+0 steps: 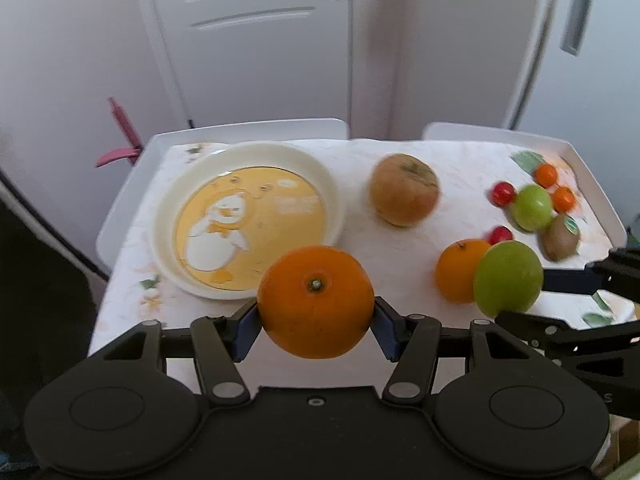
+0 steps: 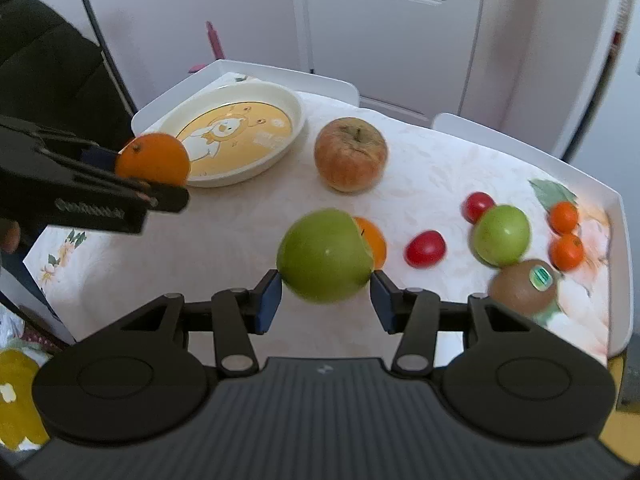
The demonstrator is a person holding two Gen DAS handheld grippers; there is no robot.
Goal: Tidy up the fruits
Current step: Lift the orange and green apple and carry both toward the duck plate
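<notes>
Left wrist view shows the left gripper [image 1: 316, 330] clamped on a large orange [image 1: 315, 301], its blue pads pressed to both sides and the fruit lifted clear of the bench [image 1: 400, 248], just in front of the duck-print plate [image 1: 168, 208]. Right wrist view shows the right gripper [image 2: 326, 300] gripping a green apple [image 2: 325, 255] between its pads, above a second orange [image 2: 374, 240]. Beyond lie a russet apple [image 2: 351, 154], two red tomatoes [image 2: 425, 248], another green apple [image 2: 502, 235], a kiwi [image 2: 520, 286] and two small tangerines [image 2: 566, 252].
</notes>
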